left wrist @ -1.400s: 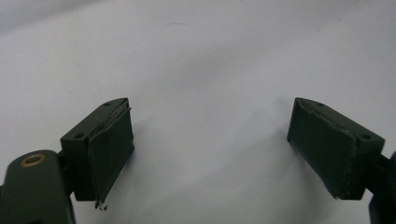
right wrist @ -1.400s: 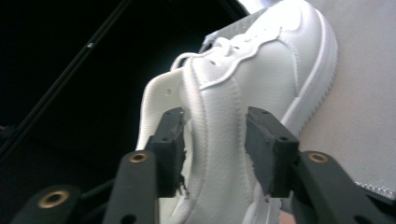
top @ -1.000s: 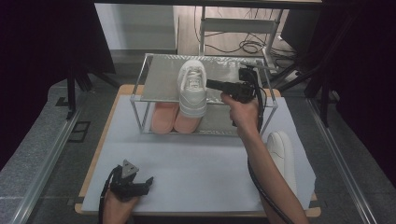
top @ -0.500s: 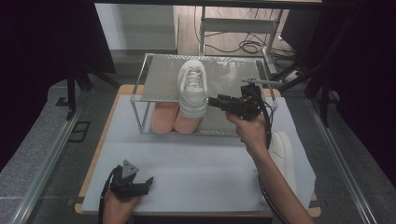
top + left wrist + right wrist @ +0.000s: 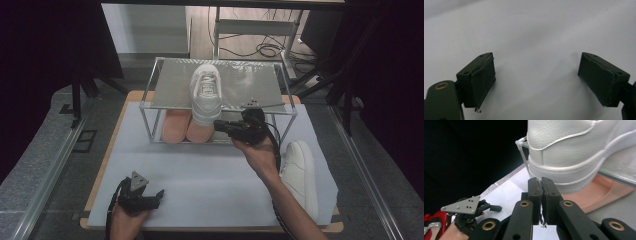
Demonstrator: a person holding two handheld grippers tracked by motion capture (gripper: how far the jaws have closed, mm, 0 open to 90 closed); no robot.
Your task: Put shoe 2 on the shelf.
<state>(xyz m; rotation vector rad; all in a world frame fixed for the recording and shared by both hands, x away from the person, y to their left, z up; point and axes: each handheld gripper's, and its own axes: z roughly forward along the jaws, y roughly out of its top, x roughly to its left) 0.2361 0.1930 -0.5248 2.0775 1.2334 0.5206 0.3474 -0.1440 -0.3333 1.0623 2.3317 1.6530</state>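
Nearest to me, my left gripper rests low over the white table cover at the near left corner. In the left gripper view its two black pads stand wide apart with nothing but bare white surface between them, so it is open and empty.

To the right, near the table's right edge, a white sneaker lies on the cover just beside my right forearm, its length running near to far.

Farther in, around the middle of the table, my right gripper points left at the front edge of the wire-framed rack. Its jaws have just been closing, and in the right gripper view they are pressed flat against each other with nothing held between them. Their tips sit just below the heel of the second white sneaker; I cannot tell whether they touch its sole.

That second white sneaker stands on the rack's shiny top shelf, left of centre, its heel hanging slightly over the near edge and its toe pointing to the far side. Under the shelf, on the rack's lower level, a pair of salmon-pink shoes sits side by side, directly below the white one.

In the right gripper view, a red shoe shows at the far left beside my left hand.
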